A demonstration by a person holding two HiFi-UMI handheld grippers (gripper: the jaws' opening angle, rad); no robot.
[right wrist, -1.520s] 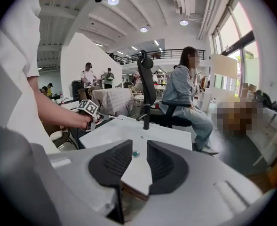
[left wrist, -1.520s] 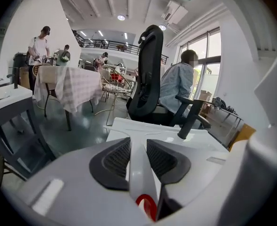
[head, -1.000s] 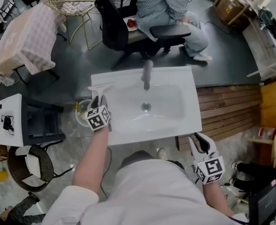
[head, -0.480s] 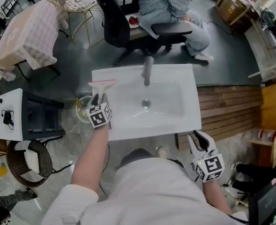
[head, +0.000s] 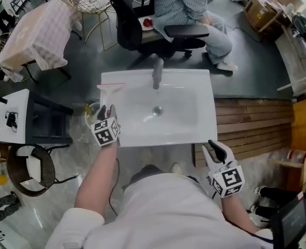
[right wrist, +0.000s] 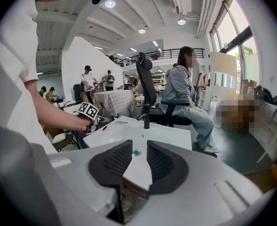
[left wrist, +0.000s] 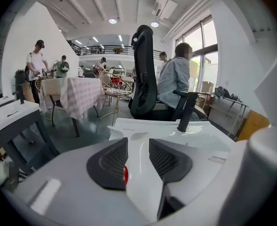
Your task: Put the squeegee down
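Note:
The squeegee (head: 111, 88), white with a red blade edge, lies flat on the left rim of the white sink (head: 194, 135). My left gripper (head: 107, 111) hovers just short of its handle, open and empty. In the left gripper view the squeegee's head (left wrist: 129, 136) shows beyond the spread pads of the left gripper (left wrist: 138, 147), and a red bit sits by the left pad. My right gripper (head: 215, 150) hangs off the sink's near right corner, apart from the squeegee. In the right gripper view, the right gripper (right wrist: 139, 149) has parted pads with nothing between them.
A dark faucet (head: 156, 72) stands at the sink's back edge. A person sits in an office chair (head: 184, 9) behind it. A small bucket (head: 92, 117), a white side table (head: 10, 118) and a wicker stool (head: 30, 170) are to the left. Wooden decking (head: 251, 123) is to the right.
My left gripper has let go of the squeegee's handle and drawn back toward me. The squeegee stays on the sink rim. The right gripper has shifted slightly left.

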